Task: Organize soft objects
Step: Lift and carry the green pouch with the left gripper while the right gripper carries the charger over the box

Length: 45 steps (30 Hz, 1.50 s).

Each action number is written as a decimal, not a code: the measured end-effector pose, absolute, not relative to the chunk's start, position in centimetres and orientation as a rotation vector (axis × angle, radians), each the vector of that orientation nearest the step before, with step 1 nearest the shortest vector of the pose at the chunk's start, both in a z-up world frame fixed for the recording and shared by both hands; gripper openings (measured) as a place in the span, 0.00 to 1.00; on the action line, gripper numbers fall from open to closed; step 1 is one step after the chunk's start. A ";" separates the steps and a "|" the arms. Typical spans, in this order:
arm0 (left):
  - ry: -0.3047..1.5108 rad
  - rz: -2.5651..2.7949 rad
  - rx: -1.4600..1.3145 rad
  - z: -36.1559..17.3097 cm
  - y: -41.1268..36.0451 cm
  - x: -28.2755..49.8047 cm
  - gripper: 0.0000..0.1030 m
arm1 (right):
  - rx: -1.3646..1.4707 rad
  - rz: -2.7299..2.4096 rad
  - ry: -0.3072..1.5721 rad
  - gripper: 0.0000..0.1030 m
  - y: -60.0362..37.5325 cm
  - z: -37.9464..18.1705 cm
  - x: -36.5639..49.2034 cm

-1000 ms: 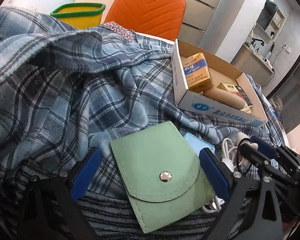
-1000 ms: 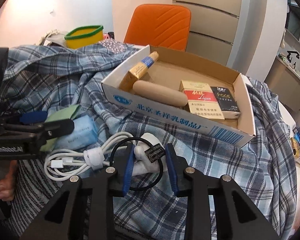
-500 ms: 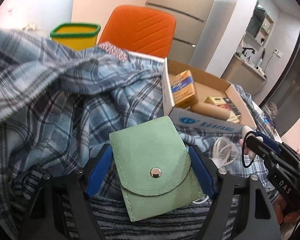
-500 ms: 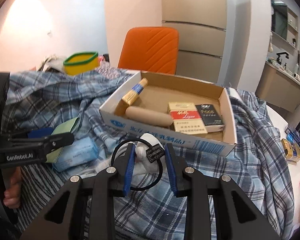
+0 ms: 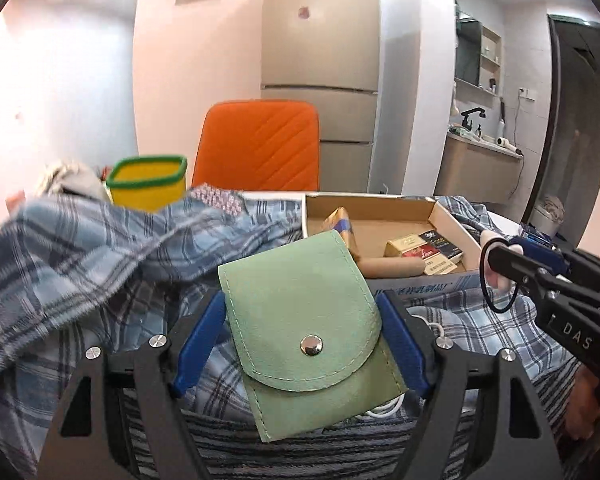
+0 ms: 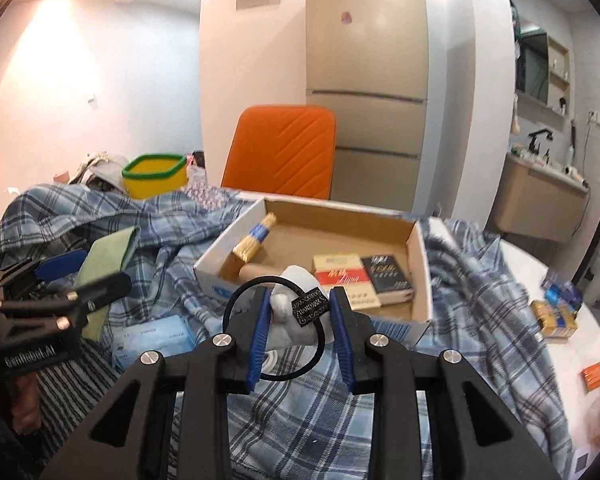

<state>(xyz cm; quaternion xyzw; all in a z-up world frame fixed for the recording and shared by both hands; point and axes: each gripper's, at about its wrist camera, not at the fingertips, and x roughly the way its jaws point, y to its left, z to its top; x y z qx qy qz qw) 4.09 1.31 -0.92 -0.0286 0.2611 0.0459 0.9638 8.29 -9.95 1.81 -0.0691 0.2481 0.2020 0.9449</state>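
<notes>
My left gripper (image 5: 302, 340) is shut on a green felt pouch (image 5: 308, 332) with a metal snap and holds it above the plaid cloth (image 5: 100, 248). It also shows in the right wrist view (image 6: 104, 264). My right gripper (image 6: 298, 324) is shut on a small white soft toy (image 6: 290, 312) with a black hair tie (image 6: 280, 364) and a black tag around it, held in front of the cardboard box (image 6: 420, 264). The right gripper also shows in the left wrist view (image 5: 512, 256).
The box holds cigarette packs (image 6: 342, 280), a tan cylinder and a gold packet. A pale blue tissue pack (image 6: 156, 340) and a white cable lie on the cloth. A yellow bin (image 6: 154, 174) and an orange chair (image 6: 284, 152) stand behind. Small items (image 6: 556, 312) sit at right.
Both grippers have lifted with their objects. The pouch and the white toy have risen off the cloth, and the views have tilted up toward the room.
</notes>
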 end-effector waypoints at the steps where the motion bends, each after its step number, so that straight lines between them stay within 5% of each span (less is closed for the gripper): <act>1: 0.516 0.091 -0.047 -0.7 1.1 4.0 0.74 | -0.142 0.406 0.496 0.31 -10.1 2.0 8.2; 22: 0.380 0.116 0.027 2.9 -0.9 2.6 0.74 | -0.088 0.350 0.374 0.31 -12.1 5.1 6.3; 45: 0.171 0.098 0.048 12.4 -4.1 8.6 0.74 | -0.070 0.268 0.122 0.31 -13.4 17.6 7.5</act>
